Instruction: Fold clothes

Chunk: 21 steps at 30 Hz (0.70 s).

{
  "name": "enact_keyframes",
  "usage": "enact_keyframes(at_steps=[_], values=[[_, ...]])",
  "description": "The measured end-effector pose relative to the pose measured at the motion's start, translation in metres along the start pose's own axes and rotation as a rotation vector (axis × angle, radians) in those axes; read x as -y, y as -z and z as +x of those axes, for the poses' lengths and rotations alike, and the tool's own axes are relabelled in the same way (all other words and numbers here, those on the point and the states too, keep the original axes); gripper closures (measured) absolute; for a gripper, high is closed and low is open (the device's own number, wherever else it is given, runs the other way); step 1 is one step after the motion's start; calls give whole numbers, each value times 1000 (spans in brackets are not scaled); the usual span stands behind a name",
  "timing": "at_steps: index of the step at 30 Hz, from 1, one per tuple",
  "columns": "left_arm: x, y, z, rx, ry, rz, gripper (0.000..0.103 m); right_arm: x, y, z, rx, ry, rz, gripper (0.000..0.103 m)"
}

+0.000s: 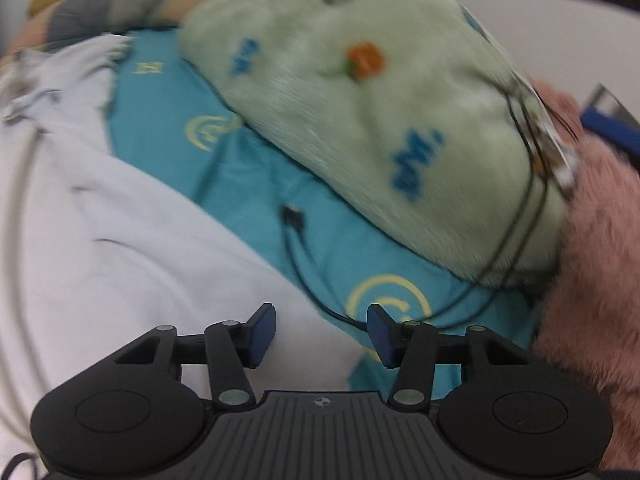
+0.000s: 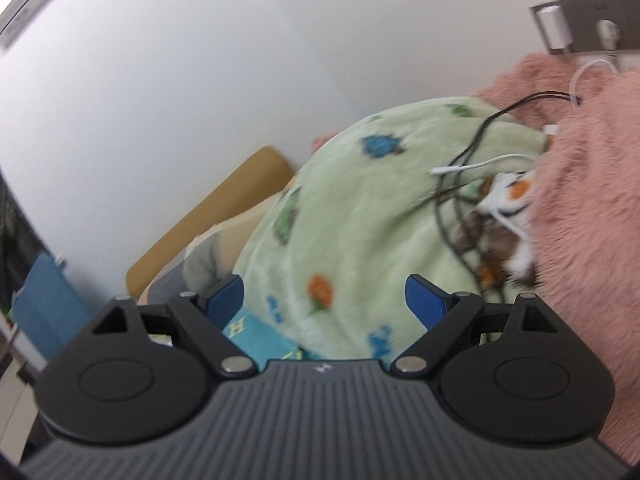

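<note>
Looking along the left gripper [image 1: 322,330], its blue pads [image 1: 262,332] are seen set partly apart, and nothing is held between them. Beneath the gap, the edge of a white garment [image 1: 120,248] is met by a teal sheet [image 1: 256,184] printed with yellow rings. The white garment is spread across the left and lower part of the view, reaching under the left finger and touching neither pad, as far as can be told through the blur. A thin black cable [image 1: 298,248] is laid over the teal sheet and is run close past the tip of the right pad. Beyond the jaws, a pale green fleece [image 1: 360,120] with blue and orange motifs is heaped, with a pink fluffy blanket [image 1: 592,264] pressed against its right side.

From the right wrist view, the right gripper [image 2: 324,300] is shown with its jaws spread wide and nothing gripped. The pale green fleece [image 2: 360,220] is piled directly ahead of and between the open fingers, though contact cannot be judged. A strip of the teal sheet [image 2: 260,340] is visible just below it, near the left pad. Black and white cables [image 2: 472,168] are draped over the fleece at upper right, beside the pink fluffy blanket [image 2: 592,200]. A tan headboard [image 2: 208,216] and a white wall [image 2: 180,80] are seen behind.
</note>
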State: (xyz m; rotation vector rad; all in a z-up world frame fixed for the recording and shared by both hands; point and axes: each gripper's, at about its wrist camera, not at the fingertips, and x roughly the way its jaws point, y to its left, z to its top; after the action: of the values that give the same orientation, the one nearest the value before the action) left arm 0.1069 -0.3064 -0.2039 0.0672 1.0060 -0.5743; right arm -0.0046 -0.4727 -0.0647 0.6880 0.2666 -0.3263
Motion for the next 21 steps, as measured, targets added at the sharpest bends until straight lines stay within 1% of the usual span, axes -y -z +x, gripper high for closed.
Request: enact_keyframes(at_steps=[3, 6, 8, 9, 10, 11, 13, 14, 16, 17, 19, 21], values=[[5, 6, 21, -54, -4, 50, 55, 8, 1, 6, -15, 1, 27, 14], [16, 11, 30, -39, -62, 149, 58, 12, 3, 13, -40, -3, 46, 14], [24, 15, 37, -28, -101, 216, 74, 12, 4, 14, -42, 3, 44, 14], [28, 17, 40, -22, -121, 250, 90, 12, 4, 15, -42, 6, 43, 14], [26, 16, 37, -13, -122, 245, 97, 12, 4, 14, -40, 11, 40, 14], [24, 16, 35, -3, -120, 235, 100, 12, 5, 14, -38, 15, 37, 14], [20, 15, 29, 15, -118, 216, 101, 14, 4, 13, -33, 13, 51, 14], [15, 14, 17, 42, -105, 201, 101, 15, 3, 13, -28, 9, 63, 14], [3, 11, -10, 98, -78, 170, 101, 12, 2, 8, -3, -9, 41, 14], [-2, 11, -25, 127, -83, 162, 101, 10, 1, 6, 10, -18, 30, 14], [-18, 13, -58, 162, -72, 99, 101, 0, 2, 3, 16, -46, -21, 13], [-40, 19, -89, 179, -54, 5, 101, -10, 3, 2, 13, -76, -72, 13]])
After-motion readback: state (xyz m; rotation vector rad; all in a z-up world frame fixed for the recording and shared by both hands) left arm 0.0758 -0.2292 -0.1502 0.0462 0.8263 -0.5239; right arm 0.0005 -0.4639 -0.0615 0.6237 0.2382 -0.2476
